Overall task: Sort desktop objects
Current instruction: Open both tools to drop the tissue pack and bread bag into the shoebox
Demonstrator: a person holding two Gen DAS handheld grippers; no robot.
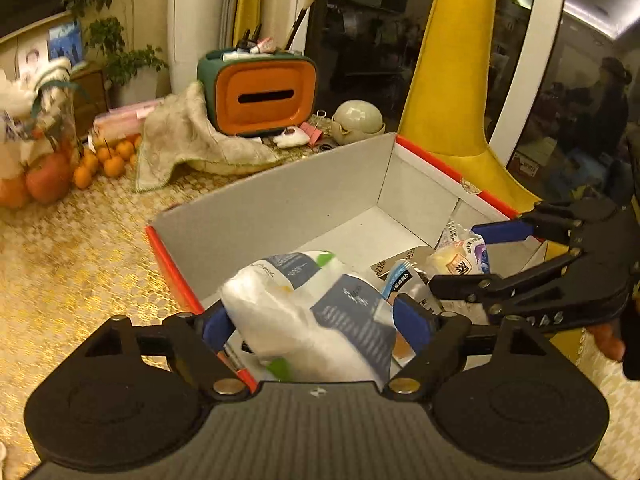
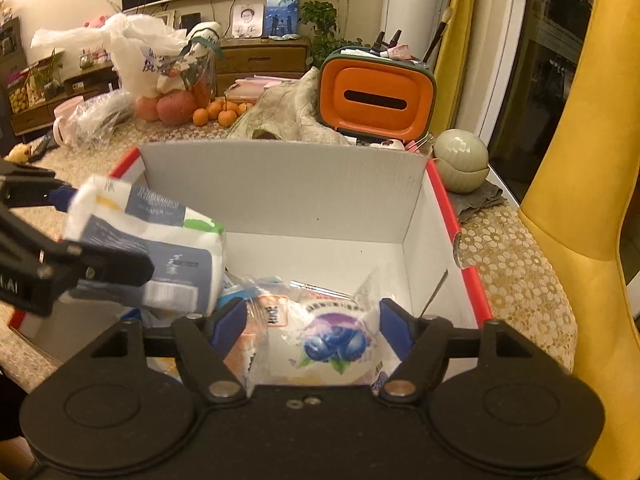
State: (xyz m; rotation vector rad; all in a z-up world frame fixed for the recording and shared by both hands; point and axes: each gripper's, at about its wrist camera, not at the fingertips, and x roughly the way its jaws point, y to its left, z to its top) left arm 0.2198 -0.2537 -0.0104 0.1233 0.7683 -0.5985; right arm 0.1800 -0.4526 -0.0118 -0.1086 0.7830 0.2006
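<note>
tissue pack (image 1: pixel 312 308) between left gripper (image 1: pixel 316 320) pads (jaws wide)

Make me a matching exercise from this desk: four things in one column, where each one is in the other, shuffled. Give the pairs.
1. tissue pack
2. blueberry snack bag
3. tissue box
4. oranges

A. behind the cardboard box, under pens and tubes
B. between the right gripper fingers
C. beside the apples
D. between the left gripper fingers

Pairs: 1-D, 2-B, 3-A, 4-C
</note>
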